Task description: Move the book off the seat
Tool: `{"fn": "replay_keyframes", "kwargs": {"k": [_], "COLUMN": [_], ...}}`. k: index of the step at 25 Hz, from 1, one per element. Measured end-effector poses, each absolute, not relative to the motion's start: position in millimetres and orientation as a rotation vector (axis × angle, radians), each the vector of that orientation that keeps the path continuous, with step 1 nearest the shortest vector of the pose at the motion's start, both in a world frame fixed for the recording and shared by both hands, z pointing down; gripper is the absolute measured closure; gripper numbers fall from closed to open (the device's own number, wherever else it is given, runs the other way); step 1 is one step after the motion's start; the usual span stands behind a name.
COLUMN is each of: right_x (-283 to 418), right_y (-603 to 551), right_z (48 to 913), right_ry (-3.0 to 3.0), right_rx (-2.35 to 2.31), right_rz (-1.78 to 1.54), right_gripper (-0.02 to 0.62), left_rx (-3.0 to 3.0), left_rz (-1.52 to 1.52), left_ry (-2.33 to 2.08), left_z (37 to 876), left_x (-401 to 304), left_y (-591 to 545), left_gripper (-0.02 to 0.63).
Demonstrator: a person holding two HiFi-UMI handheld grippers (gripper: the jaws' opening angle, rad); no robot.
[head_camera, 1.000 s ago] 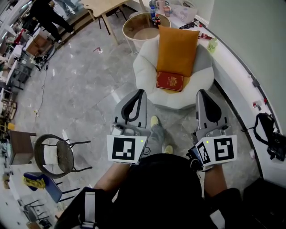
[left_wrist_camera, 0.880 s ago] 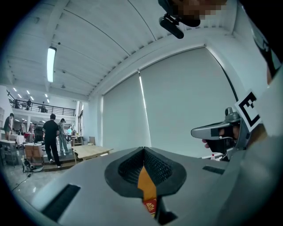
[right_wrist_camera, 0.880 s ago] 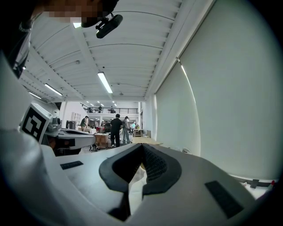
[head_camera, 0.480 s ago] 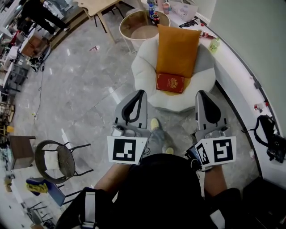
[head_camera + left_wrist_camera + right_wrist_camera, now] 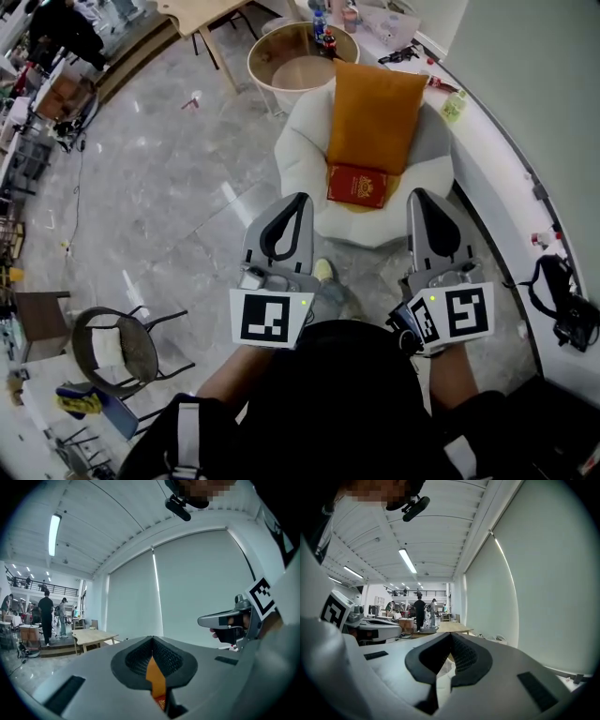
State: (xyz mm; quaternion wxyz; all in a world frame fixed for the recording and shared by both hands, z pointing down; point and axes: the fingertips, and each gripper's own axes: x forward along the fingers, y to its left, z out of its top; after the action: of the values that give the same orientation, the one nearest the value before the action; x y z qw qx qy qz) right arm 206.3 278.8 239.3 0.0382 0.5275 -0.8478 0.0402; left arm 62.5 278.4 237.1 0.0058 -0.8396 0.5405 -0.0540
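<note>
A red book [image 5: 357, 185] lies flat at the front of the white round armchair's seat [image 5: 302, 164], resting against the lower edge of an upright orange cushion [image 5: 375, 114]. My left gripper [image 5: 298, 201] is shut and empty, its tip just short of the seat's front edge, left of the book. My right gripper [image 5: 419, 197] is shut and empty too, at the seat's front right. In the left gripper view the closed jaws [image 5: 152, 641] let a sliver of cushion and book [image 5: 161, 703] show through. The right gripper view shows its closed jaws [image 5: 451, 635].
Behind the armchair stands a round wooden side table [image 5: 267, 49] with bottles. A curved white counter [image 5: 506, 155] runs along the right, with a black bag [image 5: 565, 314] on it. A black wire chair [image 5: 117, 330] stands at lower left. People move about far off.
Both grippers have come forward together toward the armchair; the seat's front edge now lies right at their tips. Both stay shut.
</note>
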Motion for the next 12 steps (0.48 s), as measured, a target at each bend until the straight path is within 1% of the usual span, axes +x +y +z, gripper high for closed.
{"fn": "replay_keyframes", "kwargs": {"k": [12], "right_x": [180], "right_y": [218], "right_z": [239], "right_ry": [-2.58], "right_rx": [1.633], "right_rz": [0.128], "right_gripper": [0.581], "left_rx": [-2.63], "left_rz": [-0.165], "left_ry": [1.666], "left_z": [234], "left_x": [34], "left_y": [214], "left_gripper": [0.594]}}
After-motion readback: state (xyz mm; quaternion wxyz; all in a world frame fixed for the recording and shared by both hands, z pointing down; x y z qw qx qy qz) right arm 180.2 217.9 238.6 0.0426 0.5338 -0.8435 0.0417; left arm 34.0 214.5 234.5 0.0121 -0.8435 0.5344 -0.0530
